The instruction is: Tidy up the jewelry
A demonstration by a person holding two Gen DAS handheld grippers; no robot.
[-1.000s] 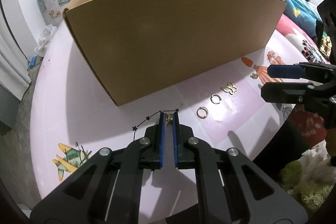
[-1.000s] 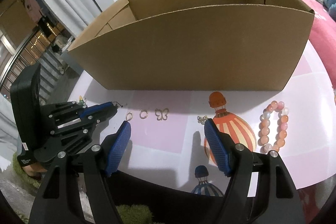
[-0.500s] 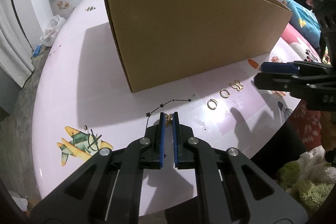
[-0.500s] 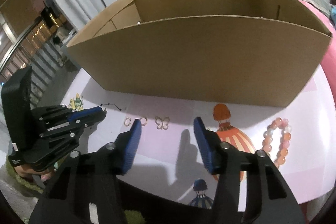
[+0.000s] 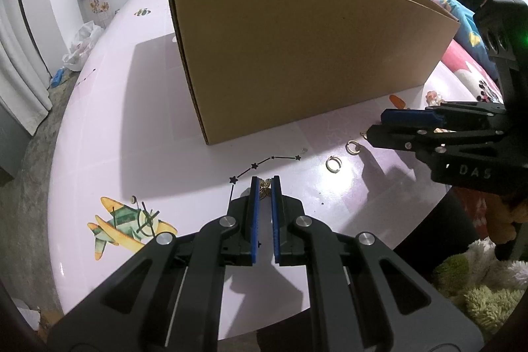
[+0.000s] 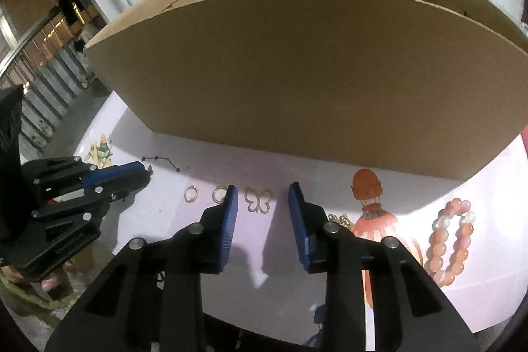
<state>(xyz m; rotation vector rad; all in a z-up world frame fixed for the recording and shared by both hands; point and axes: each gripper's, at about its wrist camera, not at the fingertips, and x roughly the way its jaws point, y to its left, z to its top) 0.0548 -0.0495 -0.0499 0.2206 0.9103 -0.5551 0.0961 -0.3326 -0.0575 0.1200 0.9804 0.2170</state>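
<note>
My left gripper (image 5: 264,182) is shut on a small gold charm (image 5: 264,187), low over the pink table (image 5: 148,137) near a printed star line. Its blue fingertips (image 6: 132,169) show at the left of the right wrist view. My right gripper (image 6: 262,190) hangs over a gold butterfly piece (image 6: 258,201); its jaws are closing, with the butterfly between the tips and a gap on both sides. Two gold rings (image 6: 190,193) (image 6: 218,193) lie just left of the butterfly, also visible as rings (image 5: 333,164) (image 5: 353,147) in the left wrist view beside the right gripper (image 5: 396,124).
A large open cardboard box (image 6: 313,71) (image 5: 297,48) stands right behind the jewelry. A pink bead bracelet (image 6: 448,236) and a small gold chain piece (image 6: 340,218) lie to the right on a balloon sticker. The table's front edge is close below both grippers.
The right gripper's jaws have narrowed a lot and it has shifted left, over the butterfly piece. The left gripper stays shut on the gold charm, barely moving.
</note>
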